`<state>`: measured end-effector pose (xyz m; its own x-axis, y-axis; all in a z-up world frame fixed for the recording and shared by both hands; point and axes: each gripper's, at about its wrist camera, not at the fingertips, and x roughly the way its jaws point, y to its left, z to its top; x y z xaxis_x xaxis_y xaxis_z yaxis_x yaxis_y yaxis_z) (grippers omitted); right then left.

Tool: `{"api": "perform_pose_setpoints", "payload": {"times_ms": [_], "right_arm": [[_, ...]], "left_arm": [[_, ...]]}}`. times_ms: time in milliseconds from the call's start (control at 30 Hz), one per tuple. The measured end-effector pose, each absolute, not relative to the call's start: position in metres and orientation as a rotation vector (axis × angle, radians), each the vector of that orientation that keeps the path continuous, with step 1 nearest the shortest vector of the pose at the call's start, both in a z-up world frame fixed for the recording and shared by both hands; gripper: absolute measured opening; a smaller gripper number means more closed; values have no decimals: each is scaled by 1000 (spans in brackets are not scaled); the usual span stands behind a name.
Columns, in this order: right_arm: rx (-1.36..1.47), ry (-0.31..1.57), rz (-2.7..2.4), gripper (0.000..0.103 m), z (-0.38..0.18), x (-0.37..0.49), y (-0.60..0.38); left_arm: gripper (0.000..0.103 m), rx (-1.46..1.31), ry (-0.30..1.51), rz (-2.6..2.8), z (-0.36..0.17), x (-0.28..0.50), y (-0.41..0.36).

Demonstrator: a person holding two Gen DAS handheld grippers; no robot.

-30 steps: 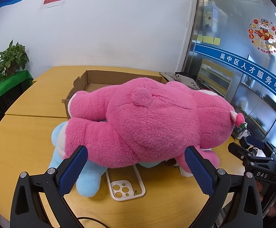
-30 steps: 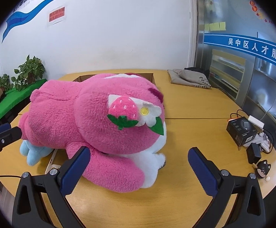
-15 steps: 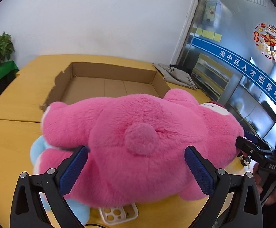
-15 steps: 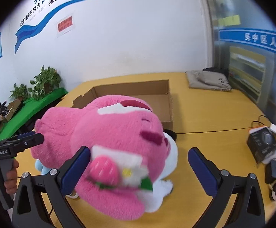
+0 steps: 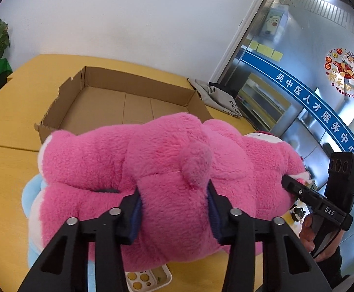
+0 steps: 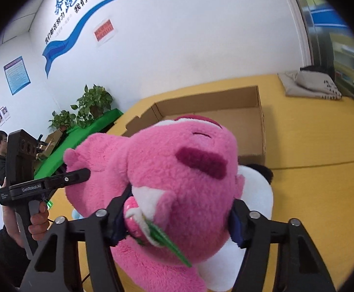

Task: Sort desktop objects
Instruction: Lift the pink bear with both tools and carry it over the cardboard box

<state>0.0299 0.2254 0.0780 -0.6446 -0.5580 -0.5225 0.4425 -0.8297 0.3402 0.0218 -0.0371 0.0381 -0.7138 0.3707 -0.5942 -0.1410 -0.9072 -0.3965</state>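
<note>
A big pink plush bear [image 5: 152, 170] lies across the yellow table [image 5: 6, 160] in front of an open cardboard box [image 5: 128, 102]. My left gripper [image 5: 174, 206] is shut on the bear's rear body, just below its round tail. My right gripper [image 6: 177, 216] is shut on the bear's head [image 6: 181, 175], beside the strawberry ear patch [image 6: 133, 216]. The bear hides the fingertips of both. The right gripper also shows in the left wrist view [image 5: 298, 189], and the left gripper in the right wrist view [image 6: 79, 175].
A light blue plush [image 5: 30, 194] and a white phone case [image 5: 147, 277] lie under the bear. A white plush [image 6: 257, 194] sits beside its head. A grey bag [image 6: 308, 85] lies at the table's far right. Potted plants [image 6: 91, 102] stand on a green stand left.
Both grippers have gone from wide open to shut on the pink bear, the left on its rear, the right on its head. The bear now sits higher against the box.
</note>
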Motion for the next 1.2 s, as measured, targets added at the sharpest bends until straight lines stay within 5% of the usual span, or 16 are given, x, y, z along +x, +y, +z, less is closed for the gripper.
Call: {"api": "perform_pose_setpoints", "payload": {"times_ms": [200, 467, 867, 1133, 1200], "right_arm": [[706, -259, -2439, 61, 127, 7, 223], [660, -309, -2431, 61, 161, -138, 213], [1073, -328, -2463, 61, 35, -296, 205], [1152, -382, -2457, 64, 7, -308, 216], [1158, -379, -2461, 71, 7, -311, 217]], "left_arm": [[42, -881, -439, 2677, 88, -9, -46], [42, -847, -159, 2721, 153, -168, -42], [42, -1331, -220, 2494, -7, -343, -38], [45, -1327, -174, 2498, -18, -354, -24], [56, -1317, -158, 2528, -15, -354, -25]]}}
